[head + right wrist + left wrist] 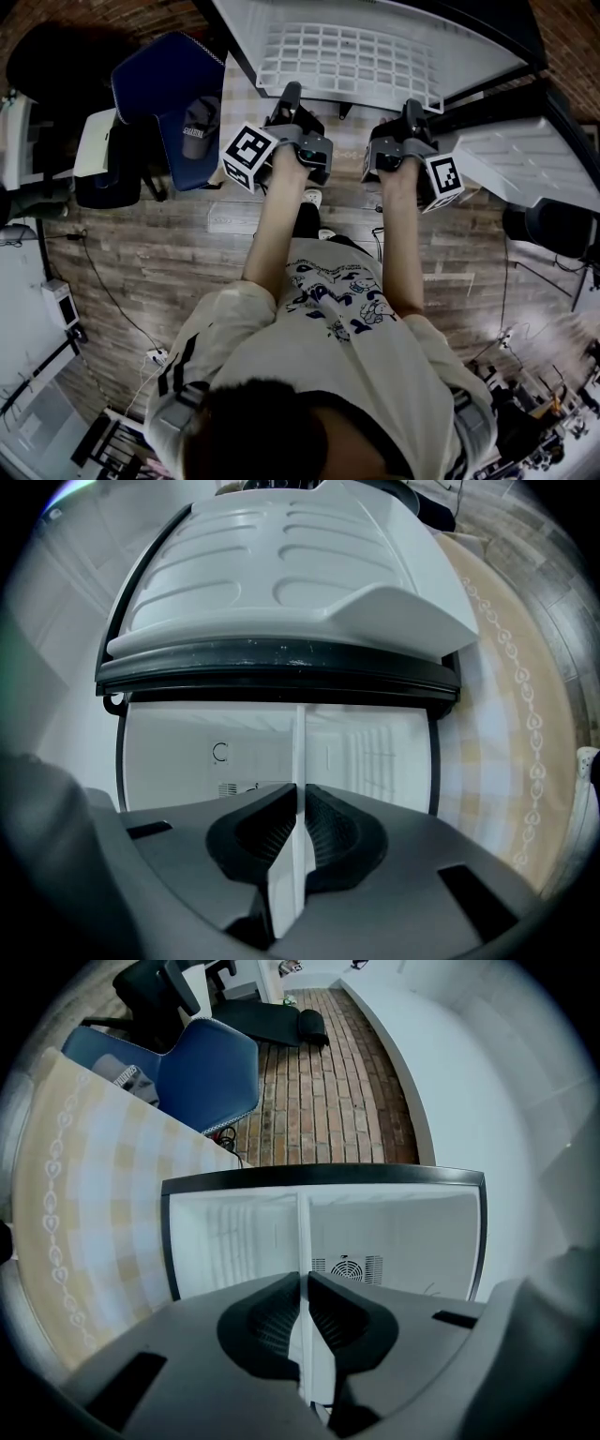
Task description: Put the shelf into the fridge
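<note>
A cap lies on a blue chair.

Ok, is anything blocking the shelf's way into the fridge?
Nothing visible does. The left tongs and right tongs are shut on the shelf, the door stands open, and the fridge cavity ahead looks bare.

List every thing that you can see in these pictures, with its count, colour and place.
white wire-grid shelf: one, white, at the fridge opening, near edge held by both grippers
small fridge: one, white inside, black frame, open, ahead
fridge door: one, white with black seal, swung open at the right
plastic chair: one, blue, at the left
cap: one, grey, on the chair
checked cloth: one, beige and white, left of the fridge
left gripper: one, grey, fingers shut on the shelf
right gripper: one, grey, fingers shut on the shelf
</note>
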Motion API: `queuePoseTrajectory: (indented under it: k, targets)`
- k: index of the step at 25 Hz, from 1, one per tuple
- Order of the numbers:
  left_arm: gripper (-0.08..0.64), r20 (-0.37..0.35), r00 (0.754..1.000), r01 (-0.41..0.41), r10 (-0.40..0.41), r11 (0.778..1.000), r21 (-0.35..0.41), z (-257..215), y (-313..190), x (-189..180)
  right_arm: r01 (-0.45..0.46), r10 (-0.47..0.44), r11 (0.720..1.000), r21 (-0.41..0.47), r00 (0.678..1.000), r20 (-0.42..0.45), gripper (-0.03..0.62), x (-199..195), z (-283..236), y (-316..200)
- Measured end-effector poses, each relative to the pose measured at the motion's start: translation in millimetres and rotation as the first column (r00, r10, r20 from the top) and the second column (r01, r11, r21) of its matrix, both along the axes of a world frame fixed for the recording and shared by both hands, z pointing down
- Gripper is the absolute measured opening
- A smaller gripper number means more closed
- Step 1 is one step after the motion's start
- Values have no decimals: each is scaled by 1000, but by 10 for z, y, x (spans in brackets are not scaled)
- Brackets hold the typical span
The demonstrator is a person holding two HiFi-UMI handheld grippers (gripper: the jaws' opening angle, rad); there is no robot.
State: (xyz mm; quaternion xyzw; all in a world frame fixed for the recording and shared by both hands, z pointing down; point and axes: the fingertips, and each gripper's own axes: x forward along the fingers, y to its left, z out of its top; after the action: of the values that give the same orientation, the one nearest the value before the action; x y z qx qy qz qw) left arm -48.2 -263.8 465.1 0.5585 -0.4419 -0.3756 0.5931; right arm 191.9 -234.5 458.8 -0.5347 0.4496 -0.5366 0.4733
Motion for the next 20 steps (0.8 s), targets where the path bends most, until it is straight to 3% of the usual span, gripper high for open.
queuePoseTrajectory:
  k: [8,20]
  targets:
    - [37,25,999,29,-29,1000,-3,-2,-15,-1,-37,37,999,10,998,-53,48,84,14,-27]
    - [37,37,997,72,-71,997,-11,3,-69,-2,-64,64,998,10,997,-42,49,80,17,-91]
